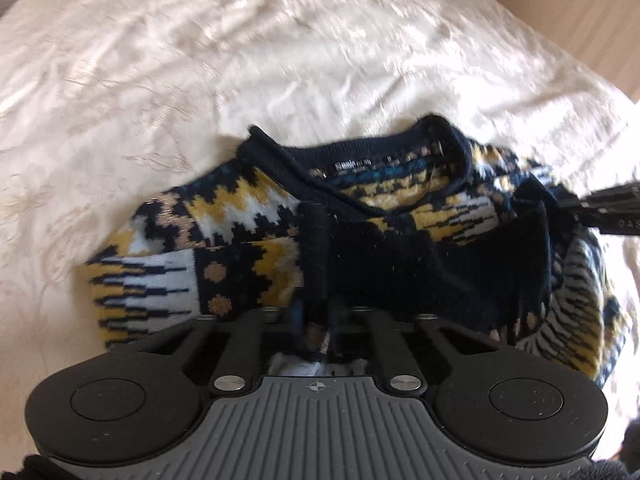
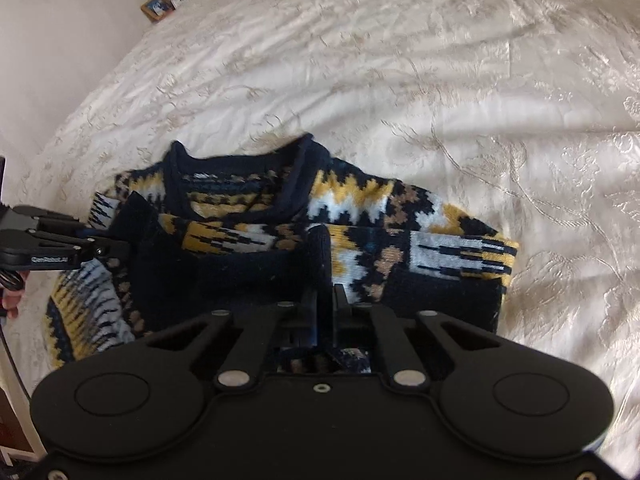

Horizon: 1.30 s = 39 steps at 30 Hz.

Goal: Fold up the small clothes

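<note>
Right up against both lenses, each tool has a bite of the navy hem: the left gripper [image 1: 316,312] is clamped shut on a dark ribbed edge of the sweater [image 1: 248,216], and the right gripper [image 2: 326,300] has its fingers pinched together on the same band further along. So the hem looks lifted and partway carried toward the collar, with the rest of the knit lying on the bedspread [image 1: 160,80].

My take on doing this fold well: keep both hands level and the same distance apart so the band stays taut between them, lay it down just short of the neckline [image 1: 360,160], and only let go once the fabric is flat. If one side runs ahead you'll likely get a skewed crease.

Material-wise it's a chunky jacquard knit in navy, mustard, white and tan zigzags with a rolled ribbed collar. It looks thick and floppy, so I'd expect it to bunch rather than crease sharply. Beyond it the cream bedspread is a crinkly, embroidered, slightly shiny cloth. Far off in the right view sits a small framed picture [image 2: 158,7] by the wall.
</note>
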Tool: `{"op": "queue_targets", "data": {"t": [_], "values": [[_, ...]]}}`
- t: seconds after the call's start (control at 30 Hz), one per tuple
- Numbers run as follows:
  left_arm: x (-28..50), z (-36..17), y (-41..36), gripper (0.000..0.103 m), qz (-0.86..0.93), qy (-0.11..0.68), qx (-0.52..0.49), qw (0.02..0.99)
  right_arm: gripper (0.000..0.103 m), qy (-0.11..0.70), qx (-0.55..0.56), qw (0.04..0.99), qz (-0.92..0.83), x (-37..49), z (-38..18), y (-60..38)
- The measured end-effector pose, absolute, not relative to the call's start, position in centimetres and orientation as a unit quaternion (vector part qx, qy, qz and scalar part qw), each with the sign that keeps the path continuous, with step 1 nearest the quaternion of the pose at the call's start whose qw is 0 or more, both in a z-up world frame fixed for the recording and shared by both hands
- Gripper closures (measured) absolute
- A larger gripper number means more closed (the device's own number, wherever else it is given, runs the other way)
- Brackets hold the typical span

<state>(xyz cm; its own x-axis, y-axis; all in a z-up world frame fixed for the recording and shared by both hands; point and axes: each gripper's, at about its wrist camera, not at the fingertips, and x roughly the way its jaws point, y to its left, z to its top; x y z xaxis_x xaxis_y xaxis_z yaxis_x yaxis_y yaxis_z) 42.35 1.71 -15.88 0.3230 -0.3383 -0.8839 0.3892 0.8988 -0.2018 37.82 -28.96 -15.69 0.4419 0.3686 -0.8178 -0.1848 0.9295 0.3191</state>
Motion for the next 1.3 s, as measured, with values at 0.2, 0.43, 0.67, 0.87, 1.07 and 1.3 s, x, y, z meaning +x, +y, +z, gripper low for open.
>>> {"op": "queue_targets", "data": {"t": [0.2,0.43,0.67,0.87,1.07,1.3], "values": [[38.2,-12.4,4.2,0.096,-0.167,0.494,-0.03,0.853,0.09,0.468,0.114,0.864,0.148,34.3,-12.6,-29.2],[36.7,-8.2,8.8,0.096,-0.098,0.45,-0.074,0.885,0.093,0.432,0.122,0.885,0.124,33.2,-9.0,-30.4],[39.3,-9.8,7.9,0.069,-0.151,0.492,-0.06,0.855,0.093,0.438,0.118,0.883,0.122,35.9,-9.2,-30.7],[40.4,-13.7,5.3,0.06,-0.194,0.546,-0.047,0.814,0.05,0.48,0.083,0.864,0.126,35.9,-12.3,-30.2],[41.3,-15.6,3.3,0.06,-0.216,0.566,-0.006,0.796,0.037,0.499,0.073,0.855,0.121,35.8,-14.9,-30.7],[42.3,-16.7,2.3,0.062,-0.234,0.571,0.004,0.787,0.072,0.521,0.095,0.838,0.133,36.8,-16.5,-30.4]]}}
